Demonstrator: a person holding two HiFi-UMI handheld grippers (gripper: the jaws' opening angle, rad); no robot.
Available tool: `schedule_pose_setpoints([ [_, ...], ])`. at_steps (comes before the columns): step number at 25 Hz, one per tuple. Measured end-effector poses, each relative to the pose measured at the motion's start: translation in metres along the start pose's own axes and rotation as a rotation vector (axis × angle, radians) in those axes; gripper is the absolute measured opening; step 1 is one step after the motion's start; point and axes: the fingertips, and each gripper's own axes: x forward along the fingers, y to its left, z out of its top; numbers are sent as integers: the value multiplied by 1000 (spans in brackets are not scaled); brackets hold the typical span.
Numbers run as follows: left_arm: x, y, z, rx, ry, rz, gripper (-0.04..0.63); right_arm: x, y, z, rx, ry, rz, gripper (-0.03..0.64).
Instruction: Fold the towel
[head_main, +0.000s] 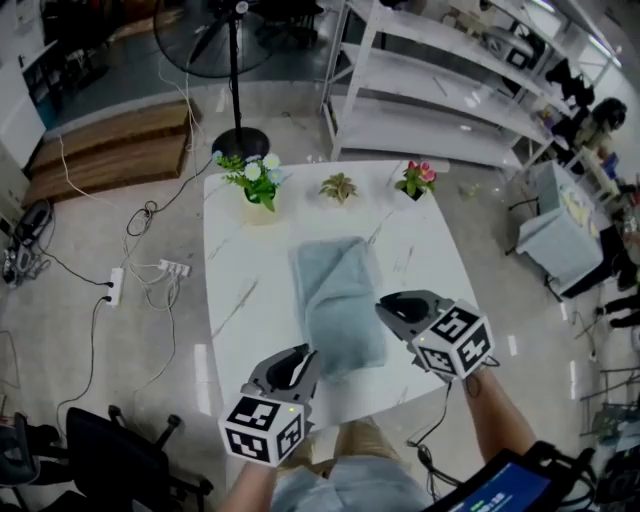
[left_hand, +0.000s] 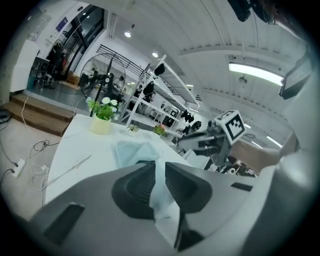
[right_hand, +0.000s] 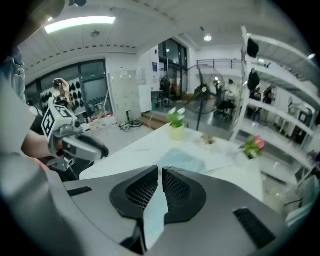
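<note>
Lying lengthwise on the white worktop (head_main: 235, 280), the pale blue towel (head_main: 335, 300) is partly doubled over, with one end near the person. The left gripper (head_main: 300, 360) is clamped on the near left corner, cloth bunched between its jaws. The right gripper (head_main: 392, 308) sits at the towel's right edge, jaws almost together around a strip of cloth, seemingly pinching it. Three small potted plants (head_main: 338, 188) stand along the far edge.
</note>
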Motion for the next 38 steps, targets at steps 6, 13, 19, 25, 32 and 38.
schedule_pose_setpoints([
  [6,40,-28,12,70,37,-36,64,-84,-108,97,-318,-151,-220,192],
  [13,80,-18,-17,1,131,16,64,-40,-124,107,-778,-92,-6,227],
  [19,106,6,-52,-50,204,82,64,45,-61,-28,-1120,83,454,229],
  [25,112,9,-74,-112,245,80,64,88,-63,-61,-1284,52,470,228],
  [32,119,17,-85,-121,231,86,63,98,-52,5,-1239,-83,418,38],
  [38,115,12,-86,-130,223,67,63,137,-43,81,-1119,-115,413,34],
])
